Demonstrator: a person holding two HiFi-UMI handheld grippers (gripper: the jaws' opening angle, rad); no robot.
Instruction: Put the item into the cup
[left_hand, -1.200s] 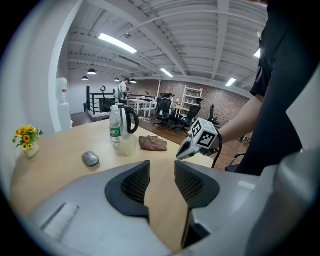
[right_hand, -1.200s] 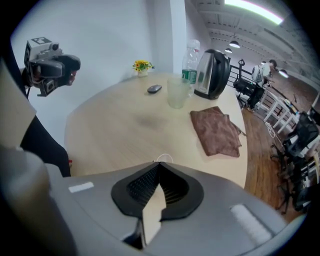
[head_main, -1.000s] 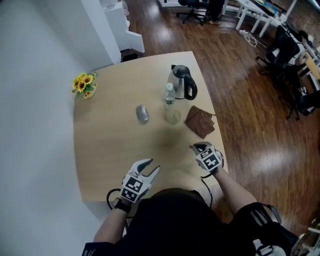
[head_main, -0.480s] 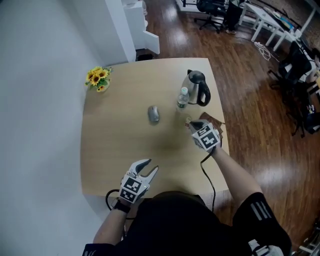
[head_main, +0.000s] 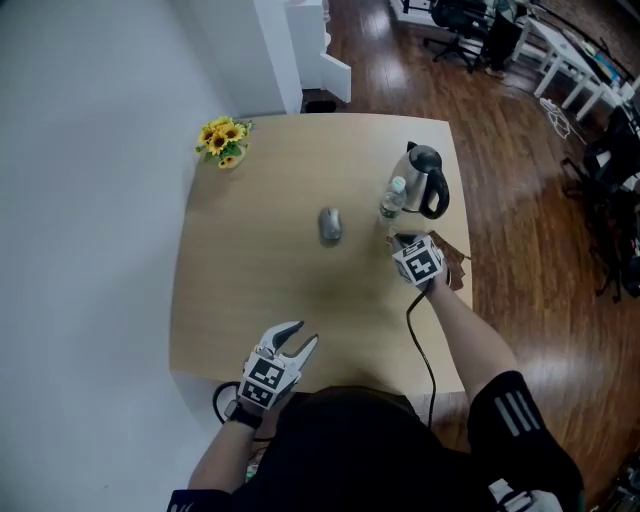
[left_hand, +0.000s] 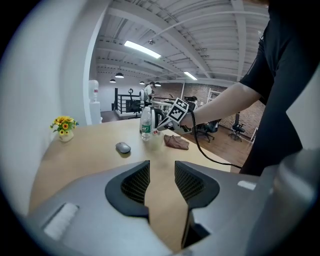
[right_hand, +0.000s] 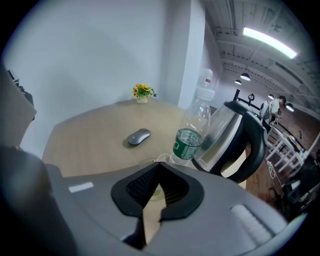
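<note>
- Wooden desk (head_main: 250, 270) carries a kettle (right_hand: 235, 145), a bottle (right_hand: 192, 135), a mouse (head_main: 329, 224) and a brown cloth (left_hand: 176, 142).
- Right tongs (right_hand: 159, 172) are clenched, seemingly empty, just before the clear cup (left_hand: 156, 142) beside the bottle.
- Left tongs (left_hand: 162, 180) are released near the desk's front edge.

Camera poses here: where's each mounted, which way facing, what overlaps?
Head view: on the person's head, steeply down at the table; left gripper, right gripper, arms show.
Left gripper view: low at the near table edge, facing the mouse; own open jaws, right arm show.
Right gripper view: facing water bottle and kettle; own shut jaws show.
Shared: all see mouse.
</note>
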